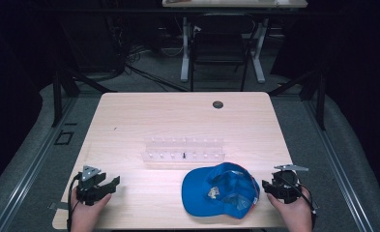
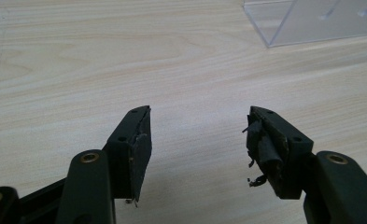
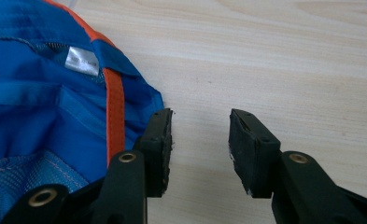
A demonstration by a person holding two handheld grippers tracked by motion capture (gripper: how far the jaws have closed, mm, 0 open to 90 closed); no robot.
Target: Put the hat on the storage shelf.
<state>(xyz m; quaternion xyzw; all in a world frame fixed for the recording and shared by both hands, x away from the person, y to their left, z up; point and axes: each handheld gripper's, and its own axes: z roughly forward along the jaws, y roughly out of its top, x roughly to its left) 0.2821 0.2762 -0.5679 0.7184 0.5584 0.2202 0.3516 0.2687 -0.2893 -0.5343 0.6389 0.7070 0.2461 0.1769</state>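
A blue cap (image 1: 221, 189) with an orange trim lies upside down on the wooden table (image 1: 129, 116), near the front right. My right gripper (image 1: 266, 186) rests just right of it, held by a hand. In the right gripper view the cap (image 3: 41, 107) shows its inner lining and a white label, its edge beside the inner jaw; the right gripper (image 3: 200, 140) is open over bare wood. My left gripper (image 1: 114, 181) sits at the front left, far from the cap. In its own view the left gripper (image 2: 197, 135) is open with nothing between the worn pads.
A clear plastic rack (image 1: 183, 151) with small pegs stands at the table's middle, behind the cap; its corner (image 2: 312, 21) appears at the top right of the left gripper view. A dark cable hole (image 1: 218, 104) sits near the far edge. A chair (image 1: 221, 46) stands beyond the table.
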